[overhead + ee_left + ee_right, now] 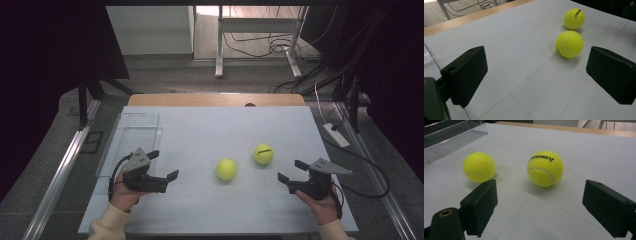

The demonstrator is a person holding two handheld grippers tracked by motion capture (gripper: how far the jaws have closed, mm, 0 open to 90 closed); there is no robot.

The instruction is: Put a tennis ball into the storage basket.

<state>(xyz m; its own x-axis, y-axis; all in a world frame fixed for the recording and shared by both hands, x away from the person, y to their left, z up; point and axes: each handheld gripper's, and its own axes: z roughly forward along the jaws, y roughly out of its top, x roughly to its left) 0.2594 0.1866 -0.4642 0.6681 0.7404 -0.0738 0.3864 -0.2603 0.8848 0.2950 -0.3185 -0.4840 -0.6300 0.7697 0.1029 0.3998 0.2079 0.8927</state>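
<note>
Two yellow tennis balls lie on the white table. The nearer ball (pixel 226 169) (pixel 569 44) (pixel 479 166) rests at the middle. The printed ball (pixel 263 153) (pixel 574 18) (pixel 545 168) sits a little farther back and to the right. My left gripper (pixel 163 164) (pixel 536 75) hovers left of the balls, open, holding nothing. My right gripper (pixel 292 171) (pixel 544 210) stands open to the right of them, also holding nothing. Each gripper points toward the balls.
A clear plastic tray (pixel 131 137) (pixel 451 140) lies along the table's left side, just beyond my left gripper. A wooden strip (pixel 215 100) borders the table's far edge. Cables and a desk frame (pixel 260 40) stand on the floor behind.
</note>
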